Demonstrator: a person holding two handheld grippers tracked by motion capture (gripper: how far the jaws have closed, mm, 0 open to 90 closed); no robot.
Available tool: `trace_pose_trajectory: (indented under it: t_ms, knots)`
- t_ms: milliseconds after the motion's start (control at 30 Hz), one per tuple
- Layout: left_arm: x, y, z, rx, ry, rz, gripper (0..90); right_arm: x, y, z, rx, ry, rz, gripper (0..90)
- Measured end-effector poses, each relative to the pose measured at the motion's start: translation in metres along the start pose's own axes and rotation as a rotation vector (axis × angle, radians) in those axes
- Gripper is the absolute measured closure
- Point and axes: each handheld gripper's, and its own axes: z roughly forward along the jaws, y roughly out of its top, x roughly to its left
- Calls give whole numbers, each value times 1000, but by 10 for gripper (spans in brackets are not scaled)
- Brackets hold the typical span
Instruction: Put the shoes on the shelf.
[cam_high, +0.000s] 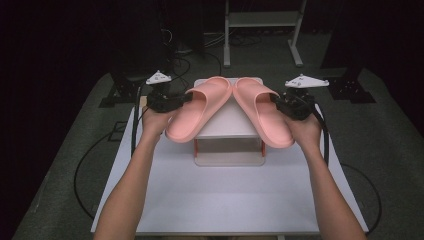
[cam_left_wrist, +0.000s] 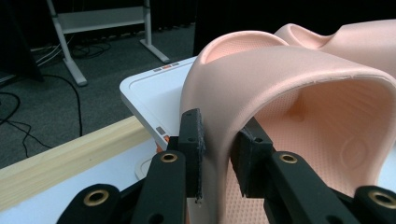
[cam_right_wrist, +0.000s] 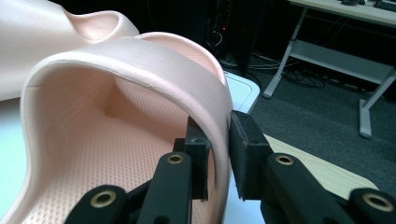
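Lying beyond white table (cam_high: 220, 200): grey carpet (cam_high: 395, 150), black cables (cam_high: 82, 170).

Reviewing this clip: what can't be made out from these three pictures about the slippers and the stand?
- Stand's top, high view: the left slipper and right slipper cover its sides, so whether they rest on it is unclear.
- Soles: face away in all views.
- Heels touching or apart: too small, high view.
- Small labels on the stand's edge, left gripper view: too small to read.
- Room behind: too dark.
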Motion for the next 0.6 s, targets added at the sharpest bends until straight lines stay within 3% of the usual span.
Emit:
trace_pose_trajectory:
  t_ms: [600]
  knots:
    - [2,1,5,-3,24,-44,699,5,7,15,20,12,39,735]
